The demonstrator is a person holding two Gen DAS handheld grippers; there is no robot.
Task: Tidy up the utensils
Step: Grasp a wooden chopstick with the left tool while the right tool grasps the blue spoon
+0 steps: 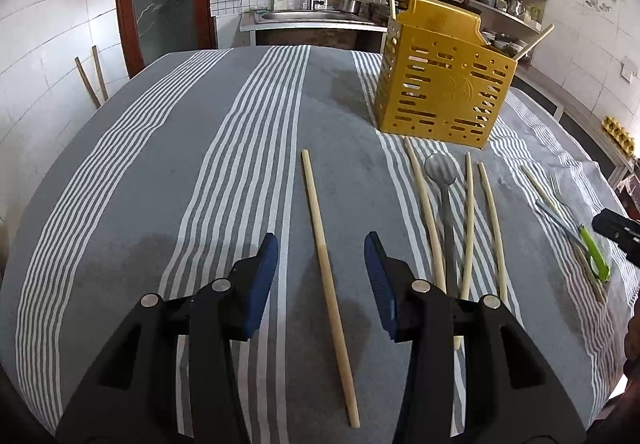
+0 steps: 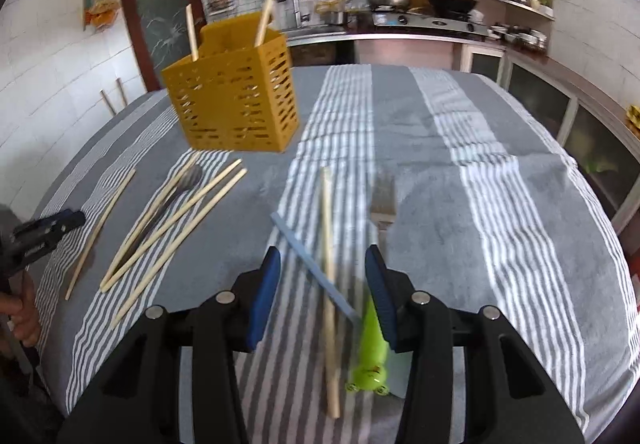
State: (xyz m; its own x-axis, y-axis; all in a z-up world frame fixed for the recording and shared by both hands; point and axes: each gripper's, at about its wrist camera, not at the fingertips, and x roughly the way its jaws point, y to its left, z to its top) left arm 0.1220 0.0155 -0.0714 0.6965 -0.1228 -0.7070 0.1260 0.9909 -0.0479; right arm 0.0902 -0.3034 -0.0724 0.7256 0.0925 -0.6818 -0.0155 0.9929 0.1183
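On the striped grey cloth point(image 1: 160, 164) that covers the table, the utensils lie loose in a rough row, all pointing away toward the yellow slotted holder point(image 1: 442, 92) at the far side — laid out, it seems, so each can be lifted lengthwise and dropped in. Farthest left, a single chopstick point(image 1: 328, 224) lies alone, running straight up between the fingers of the left gripper point(image 1: 320, 268); the blue pads stand apart on either side of it with cloth showing in both gaps, so the jaws are open and hold nothing, lined up as if to close on that stick. Just to its right lie three more chopsticks fanned around a metal spoon point(image 1: 442, 180), their near ends crowded together, which would make any one of them awkward to take cleanly. Further right, a fork point(image 2: 382, 200), another chopstick point(image 2: 328, 284) and a green-handled tool point(image 2: 370, 348) with a blue-grey blade overlap; the blade crosses that chopstick. The right gripper point(image 2: 322, 296) hovers over this cluster, its pads likewise apart and empty, with the chopstick between them. The holder already has two chopsticks point(image 2: 266, 10) standing upright in it, so I judge the sorting begun but mostly ahead.
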